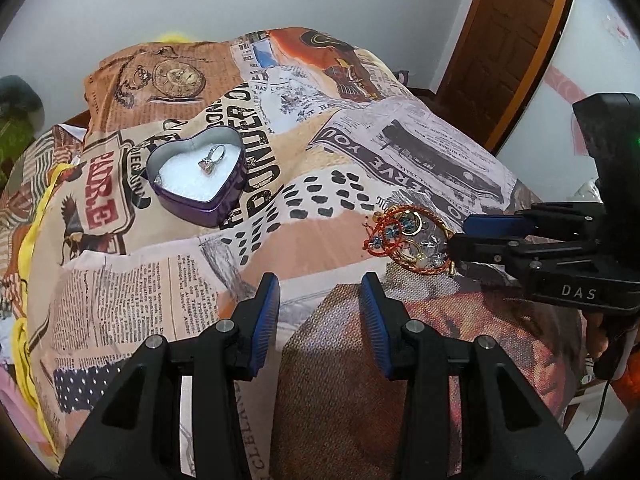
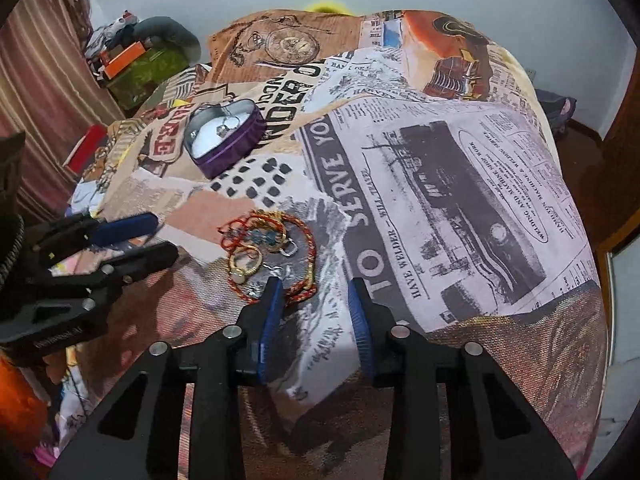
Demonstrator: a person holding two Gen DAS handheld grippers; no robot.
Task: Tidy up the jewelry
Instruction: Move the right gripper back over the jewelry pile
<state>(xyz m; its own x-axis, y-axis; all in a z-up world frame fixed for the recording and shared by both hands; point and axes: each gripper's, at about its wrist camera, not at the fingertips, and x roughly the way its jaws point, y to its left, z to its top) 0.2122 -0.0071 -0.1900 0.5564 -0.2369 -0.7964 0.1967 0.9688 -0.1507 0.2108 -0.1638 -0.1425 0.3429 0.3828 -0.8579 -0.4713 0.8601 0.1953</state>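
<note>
From the left wrist, the left gripper (image 1: 320, 292) hangs over the printed cover (image 1: 168, 272) with its jaws apart and nothing between them. The heart tin (image 1: 196, 184) sits well ahead and to the left of those jaws, open, with a ring (image 1: 212, 159) lying on its white pad. The jewelry pile (image 1: 408, 238) lies ahead and to the right: red threads, blue beads, gold hoops all tangled. The right gripper (image 1: 460, 236) comes in from the right with its tips at the pile's edge; whether they touch the pile I cannot tell.

From the right wrist, the right gripper (image 2: 316, 292) has its jaws apart too, gripping nothing. The pile (image 2: 266, 254) sits just ahead of the left jaw, whose tip overlaps the braided bangle (image 2: 306, 256), so most of the pile is off to the left of the gap. The tin (image 2: 224, 136) is far ahead and left, and the left gripper (image 2: 160, 236) pokes in from the left, near the pile.

The worry here is the tangle: a pinch on one thread could drag the whole knot along, and small rings could drop off onto the soft, bumpy cover and roll into a fold. Closing from this offset might just nudge the bangle sideways
</note>
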